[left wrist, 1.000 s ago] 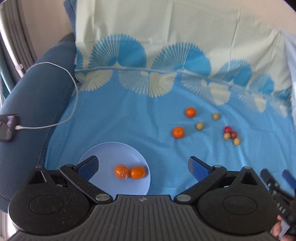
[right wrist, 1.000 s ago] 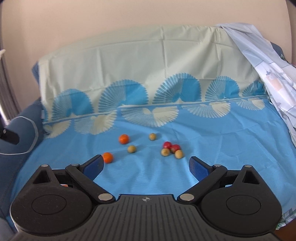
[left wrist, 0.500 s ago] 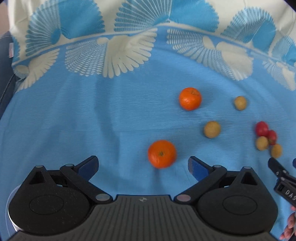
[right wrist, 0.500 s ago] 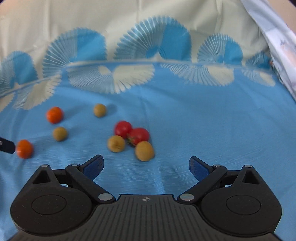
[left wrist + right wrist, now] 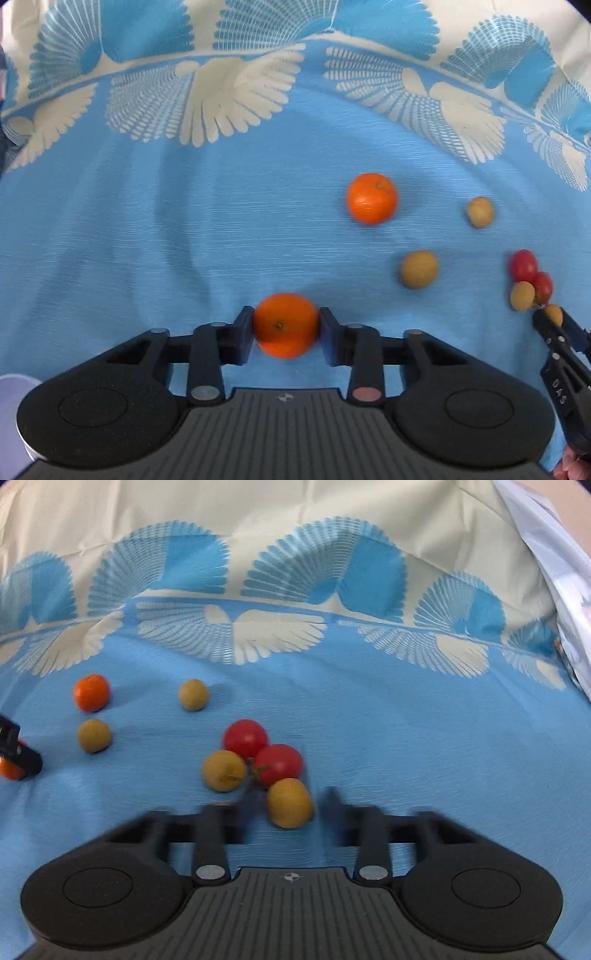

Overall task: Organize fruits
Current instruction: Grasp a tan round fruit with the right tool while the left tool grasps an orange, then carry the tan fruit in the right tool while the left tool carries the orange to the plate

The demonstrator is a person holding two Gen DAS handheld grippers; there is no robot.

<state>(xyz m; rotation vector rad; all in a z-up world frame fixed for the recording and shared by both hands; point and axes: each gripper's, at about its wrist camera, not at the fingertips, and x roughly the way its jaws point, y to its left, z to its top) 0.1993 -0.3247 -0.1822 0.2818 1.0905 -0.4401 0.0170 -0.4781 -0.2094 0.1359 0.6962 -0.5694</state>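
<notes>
My left gripper point(image 5: 286, 328) is shut on an orange tangerine point(image 5: 285, 325) that rests on the blue cloth. A second tangerine point(image 5: 371, 198) lies farther back; it also shows in the right wrist view point(image 5: 91, 692). My right gripper point(image 5: 286, 806) has its blurred jaws partly closed around a tan longan point(image 5: 289, 802), with small gaps on both sides. Two red cherry tomatoes point(image 5: 245, 738) point(image 5: 278, 763) and another longan point(image 5: 224, 770) lie just beyond it. More longans point(image 5: 94, 735) point(image 5: 193, 694) lie to the left.
A corner of the pale lavender plate point(image 5: 14, 387) shows at the lower left of the left wrist view. The cream and blue patterned cloth point(image 5: 295, 572) rises behind. A white sheet point(image 5: 565, 576) hangs at the right edge.
Both grippers moved forward and down to the fruit. The left jaws closed on the near tangerine. The right jaws narrowed around the nearest longan.
</notes>
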